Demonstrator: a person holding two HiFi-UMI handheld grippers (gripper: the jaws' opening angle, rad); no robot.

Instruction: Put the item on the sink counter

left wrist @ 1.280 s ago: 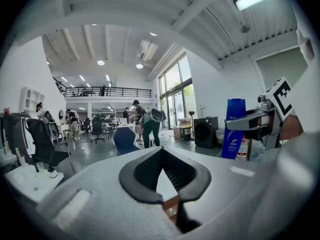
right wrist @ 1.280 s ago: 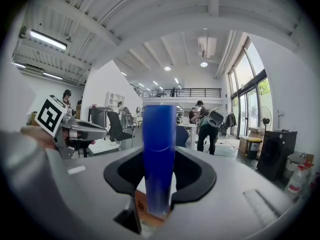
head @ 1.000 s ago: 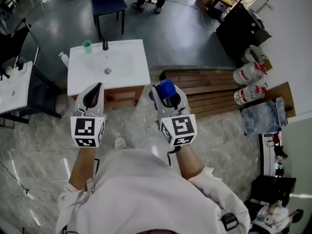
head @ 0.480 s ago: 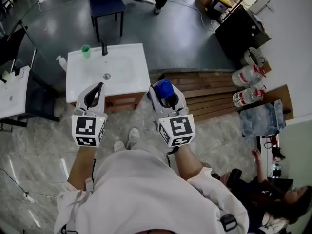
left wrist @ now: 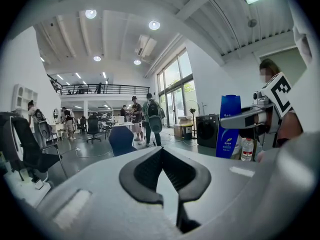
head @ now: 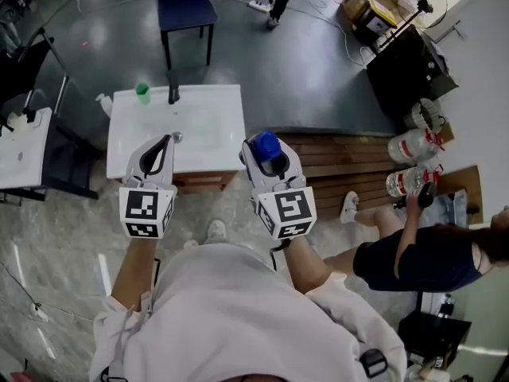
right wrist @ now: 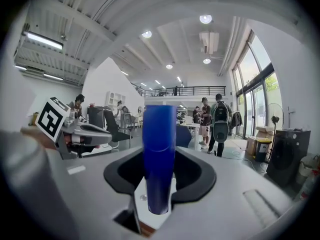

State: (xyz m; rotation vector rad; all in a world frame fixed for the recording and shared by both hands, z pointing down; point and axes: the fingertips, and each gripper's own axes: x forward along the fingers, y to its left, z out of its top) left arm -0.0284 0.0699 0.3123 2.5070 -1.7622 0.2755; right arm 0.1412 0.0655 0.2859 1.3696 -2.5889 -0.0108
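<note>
Nearest the wearer, both grippers were held out side by side at about the same height. The left hand-held gripper (head: 161, 143) was clenched with nothing between its jaws, and in the head view its tip lay over the near edge of the white sink worktop (head: 211, 122), close to the drain (head: 176, 136). The right hand-held gripper (head: 270, 164) was grasping a blue bottle (right wrist: 159, 154), which stood upright between its pads. The bottle was held in the air just right of the worktop's near right corner, not yet on it. A green cup (head: 142, 93) and a dark tap (head: 172, 87) stood at the worktop's far edge. Wooden planks (head: 342, 156) lay to the right, and a blue chair (head: 185, 5) stood beyond.
</note>
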